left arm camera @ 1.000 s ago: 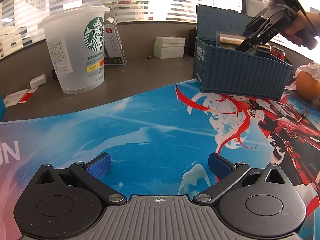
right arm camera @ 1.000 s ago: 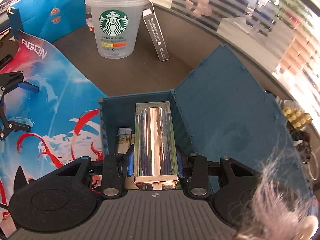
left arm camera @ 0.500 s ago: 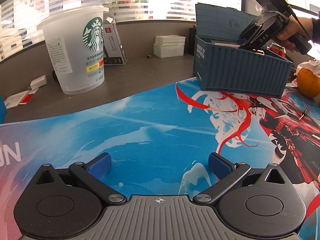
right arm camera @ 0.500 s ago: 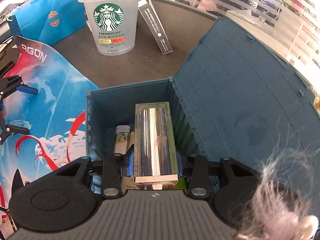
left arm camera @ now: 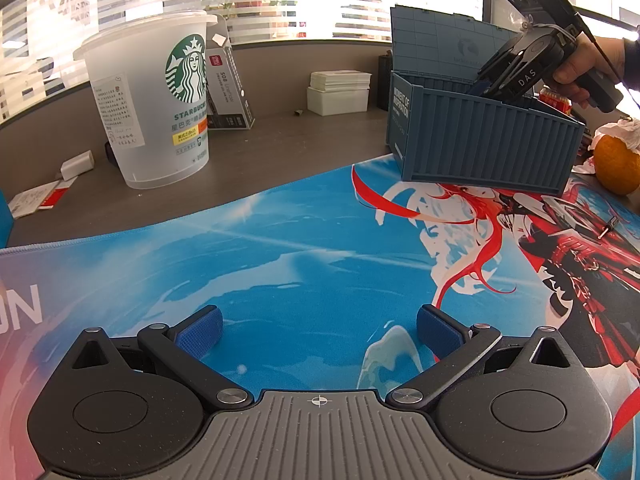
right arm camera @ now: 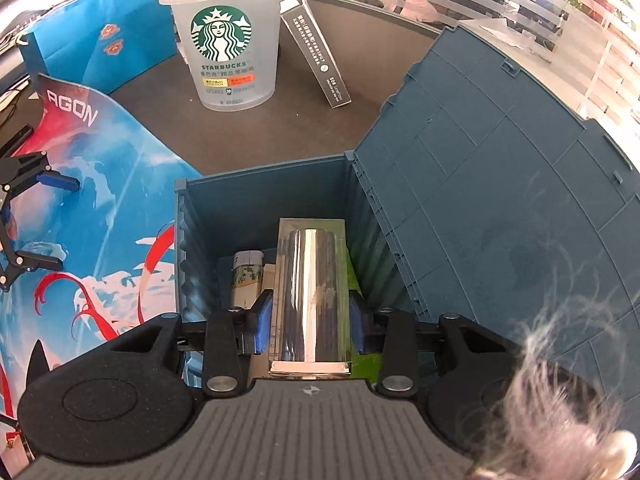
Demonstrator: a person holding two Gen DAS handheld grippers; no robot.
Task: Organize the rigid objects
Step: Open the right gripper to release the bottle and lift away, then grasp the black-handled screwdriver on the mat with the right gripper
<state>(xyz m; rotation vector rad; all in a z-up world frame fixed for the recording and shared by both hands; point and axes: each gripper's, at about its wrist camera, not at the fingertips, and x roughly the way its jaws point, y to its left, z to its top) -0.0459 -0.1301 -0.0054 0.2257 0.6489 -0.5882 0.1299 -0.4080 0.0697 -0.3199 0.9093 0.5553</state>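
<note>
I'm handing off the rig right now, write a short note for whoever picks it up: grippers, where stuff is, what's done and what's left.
Right gripper: shut on the shiny metal block, reaching down into the open blue container box; not yet released.
Left gripper: open, nothing between its pads, hovering over the printed desk mat.
In the box already: a small printed carton beside the block, something green under it.
Done: block carried into the box.
Left: let it go, pull the right gripper out. The box lid stands open. Probably close it, if nothing else is to go in.
</note>
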